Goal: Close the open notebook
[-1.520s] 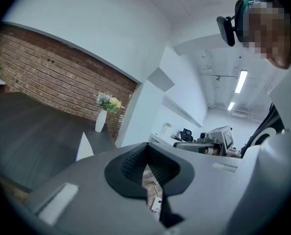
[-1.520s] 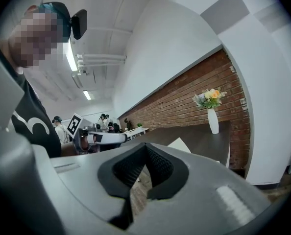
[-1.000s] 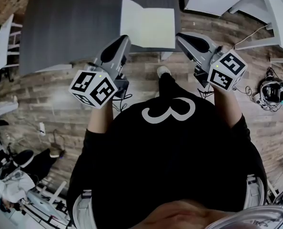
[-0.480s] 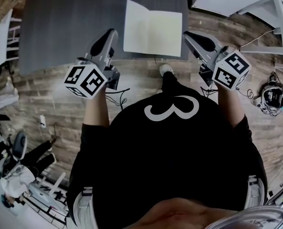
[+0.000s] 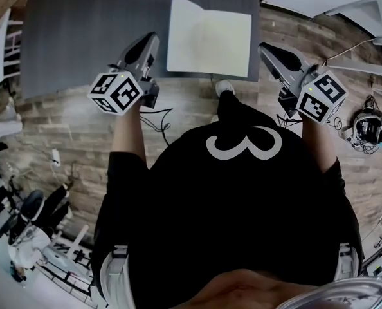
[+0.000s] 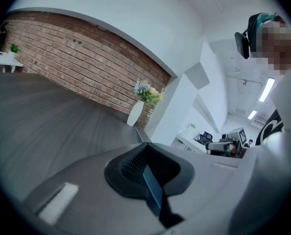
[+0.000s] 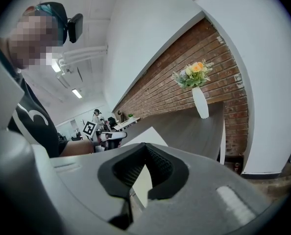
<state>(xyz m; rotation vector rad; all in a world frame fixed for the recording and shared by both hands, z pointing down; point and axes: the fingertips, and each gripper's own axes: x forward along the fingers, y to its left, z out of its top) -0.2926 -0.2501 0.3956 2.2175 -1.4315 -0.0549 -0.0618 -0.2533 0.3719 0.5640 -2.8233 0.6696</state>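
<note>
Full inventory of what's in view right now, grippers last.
notebook: 1, white pages, lying open at the table's near edge
table: 1, dark grey, ahead of the person
vase of flowers: 1, white, on the table's far end by the brick wall
brick wall: 1, red-brown, behind the table
floor: wood planks, brown
cabled device: 1, dark and white, on the floor at right
shirt: 1, black with a white mark, on the person
left gripper: 1, grey, left of the notebook, jaws together, empty
right gripper: 1, grey, right of the notebook, jaws together, empty
</note>
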